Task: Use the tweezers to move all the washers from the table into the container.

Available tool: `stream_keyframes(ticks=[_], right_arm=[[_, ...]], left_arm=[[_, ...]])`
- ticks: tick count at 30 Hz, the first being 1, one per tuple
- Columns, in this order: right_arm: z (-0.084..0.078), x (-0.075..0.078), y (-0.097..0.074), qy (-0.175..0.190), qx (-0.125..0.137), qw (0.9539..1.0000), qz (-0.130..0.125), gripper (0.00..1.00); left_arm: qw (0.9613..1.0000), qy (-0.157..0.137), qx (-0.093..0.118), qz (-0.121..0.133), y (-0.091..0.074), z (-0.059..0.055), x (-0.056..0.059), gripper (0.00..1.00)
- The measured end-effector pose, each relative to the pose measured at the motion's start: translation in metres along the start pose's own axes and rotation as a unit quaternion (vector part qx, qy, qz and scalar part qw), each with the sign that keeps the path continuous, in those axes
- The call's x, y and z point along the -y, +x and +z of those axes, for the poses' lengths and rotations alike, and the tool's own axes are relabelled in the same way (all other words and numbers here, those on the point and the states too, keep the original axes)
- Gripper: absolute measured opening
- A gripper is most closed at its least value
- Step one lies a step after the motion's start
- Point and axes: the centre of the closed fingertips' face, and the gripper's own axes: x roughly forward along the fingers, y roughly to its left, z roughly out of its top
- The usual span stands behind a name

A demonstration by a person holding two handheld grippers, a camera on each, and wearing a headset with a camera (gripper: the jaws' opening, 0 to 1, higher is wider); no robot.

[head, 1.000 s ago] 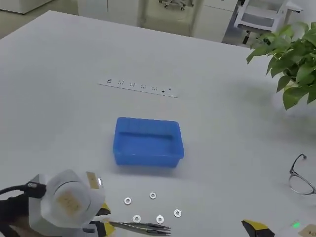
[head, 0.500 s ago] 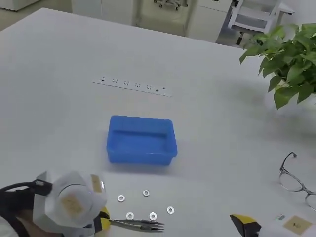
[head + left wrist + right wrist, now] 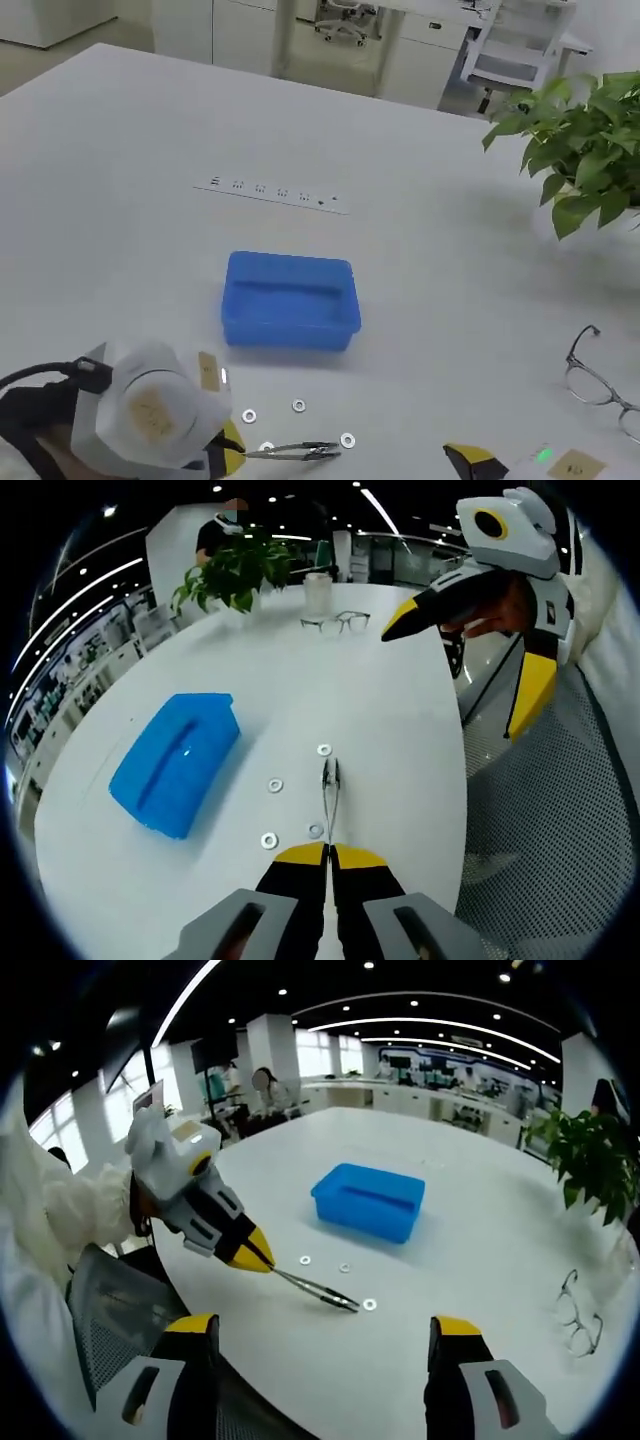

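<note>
Risk: left gripper is pinching thin silver metal tweezers; tips may be flicking small silver ring washers off front edge of desk. Right gripper is gaping.

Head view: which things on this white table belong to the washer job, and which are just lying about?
Job: small silver washers, thin metal tweezers in the left gripper, blue plastic container.
Lying about: wire-rimmed glasses, white power strip, leafy green plant.
</note>
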Motion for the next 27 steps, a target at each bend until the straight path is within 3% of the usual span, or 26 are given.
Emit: stream_keyframes(ticks=[2, 9, 14, 16, 18, 21, 23, 25, 27], right_arm=[[0.001, 0.0, -0.001, -0.004, 0.003, 1.0, -0.001, 0.84], [0.005, -0.002, -0.007, -0.009, 0.014, 0.9999, 0.001, 0.79], [0.009, -0.007, -0.012, -0.025, 0.021, 0.9994, 0.009, 0.74], [0.012, -0.011, -0.012, -0.033, 0.024, 0.9989, 0.021, 0.7], [0.016, -0.023, -0.011, -0.032, 0.029, 0.9975, 0.056, 0.6], [0.02, -0.037, -0.009, -0.054, 0.021, 0.9932, 0.101, 0.45], [0.022, -0.042, -0.007, -0.093, 0.005, 0.9895, 0.11, 0.37], [0.032, -0.048, -0.006, -0.128, 0.015, 0.985, 0.115, 0.34], [0.037, -0.057, -0.006, -0.152, 0.012, 0.9791, 0.135, 0.3]], left_arm=[[0.9998, 0.005, 0.02, 0.006, -0.006, 0.015, 0.001, 0.0], [0.9984, 0.016, 0.055, 0.004, -0.018, 0.053, 0.013, 0.0], [0.9972, 0.036, 0.066, 0.0, -0.025, 0.067, 0.022, 0.0], [0.9967, 0.041, 0.069, -0.003, -0.032, 0.071, 0.026, 0.0], [0.9959, 0.047, 0.077, -0.006, -0.04, 0.076, 0.032, 0.0], [0.9943, 0.064, 0.084, -0.012, -0.056, 0.085, 0.041, 0.0], [0.9934, 0.072, 0.088, -0.015, -0.066, 0.09, 0.045, 0.0], [0.9918, 0.086, 0.094, -0.016, -0.078, 0.096, 0.05, 0.0], [0.9909, 0.095, 0.093, -0.022, -0.09, 0.101, 0.054, 0.0]])
